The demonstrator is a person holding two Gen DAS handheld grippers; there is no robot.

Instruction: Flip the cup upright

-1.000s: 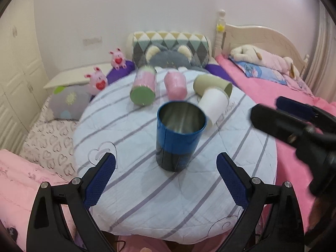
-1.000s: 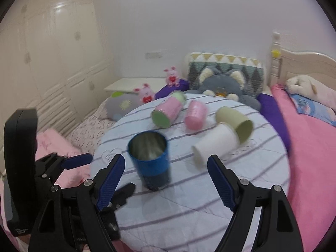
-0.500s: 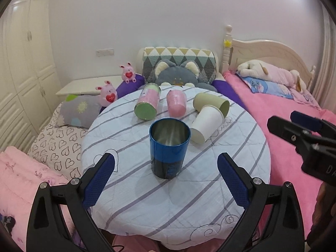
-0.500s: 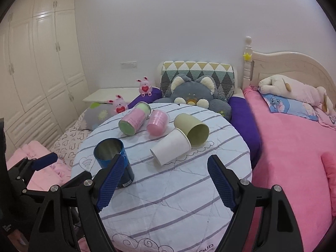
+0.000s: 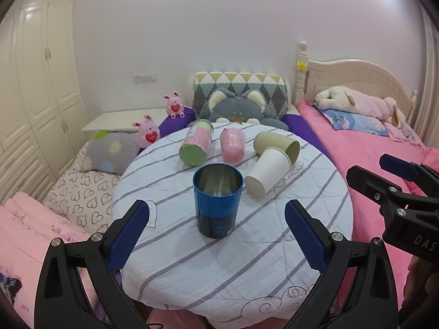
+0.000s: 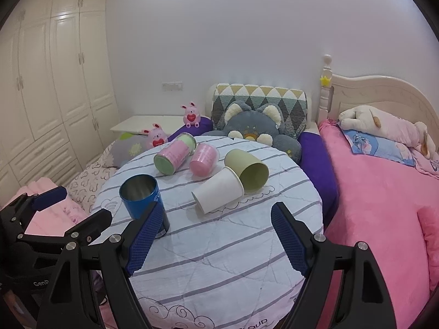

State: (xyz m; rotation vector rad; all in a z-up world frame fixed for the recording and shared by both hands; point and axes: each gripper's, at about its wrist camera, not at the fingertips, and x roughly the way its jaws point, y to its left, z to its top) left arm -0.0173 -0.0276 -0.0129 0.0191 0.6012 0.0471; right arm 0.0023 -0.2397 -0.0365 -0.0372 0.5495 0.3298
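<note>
A blue metal cup [image 5: 217, 200] stands upright on the round striped table [image 5: 192, 263]; it also shows in the right wrist view [image 6: 144, 200]. Behind it lie a white paper cup [image 5: 267, 174] [image 6: 218, 193], an olive cup [image 5: 277, 145] [image 6: 247, 171], a pink ribbed cup [image 5: 232, 145] [image 6: 203, 159] and a pink can with green ends [image 5: 196, 146] [image 6: 174, 156], all on their sides. My left gripper [image 5: 216, 237] is open and empty, just in front of the blue cup. My right gripper [image 6: 216, 242] is open and empty, in front of the white cup.
A pink bed [image 6: 384, 192] runs along the right. A grey cat cushion [image 5: 238, 109] and a patterned pillow [image 5: 241, 82] sit behind the table. Pink plush toys [image 5: 148, 134], a white low table [image 5: 123, 118] and wardrobes [image 6: 41, 96] are at the left.
Both grippers have pulled back and up from the table. The blue cup stays upright in place. The right gripper has swung toward the white cup.
</note>
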